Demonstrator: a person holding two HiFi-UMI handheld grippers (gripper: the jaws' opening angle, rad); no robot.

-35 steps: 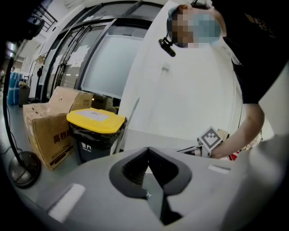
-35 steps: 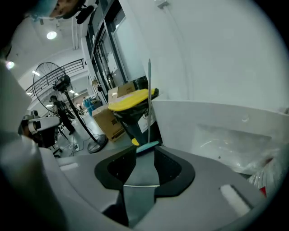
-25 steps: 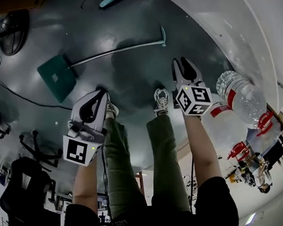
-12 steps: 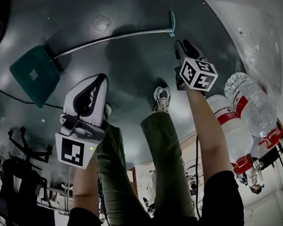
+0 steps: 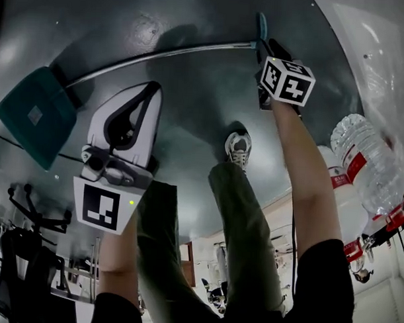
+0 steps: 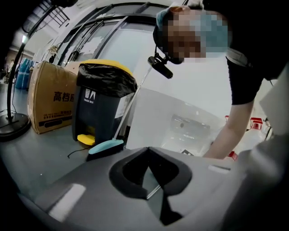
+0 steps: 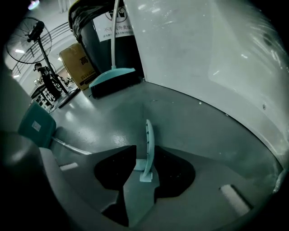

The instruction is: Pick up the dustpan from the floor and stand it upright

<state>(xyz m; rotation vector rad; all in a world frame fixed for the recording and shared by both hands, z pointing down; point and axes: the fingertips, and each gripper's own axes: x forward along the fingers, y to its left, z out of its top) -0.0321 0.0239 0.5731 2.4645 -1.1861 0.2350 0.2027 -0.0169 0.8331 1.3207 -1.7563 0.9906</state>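
Note:
The dustpan lies flat on the dark floor: its teal pan is at the left, and a long metal rod runs right to a teal grip. My right gripper points steeply down over that grip end, its marker cube hiding most of the jaws. In the right gripper view the curved teal grip rises in the gap between the open jaws of the right gripper, and the pads do not press on it. My left gripper hovers below the rod's middle, tips together and holding nothing, as the left gripper view also shows.
A teal broom leans against a dark bin with a yellow lid, next to a cardboard box. Large water bottles stand at the right beside a white wall. The person's shoe is just below the rod.
Both grippers have sunk toward the floor. The right one has come down over the teal grip end of the handle; the dustpan has not moved.

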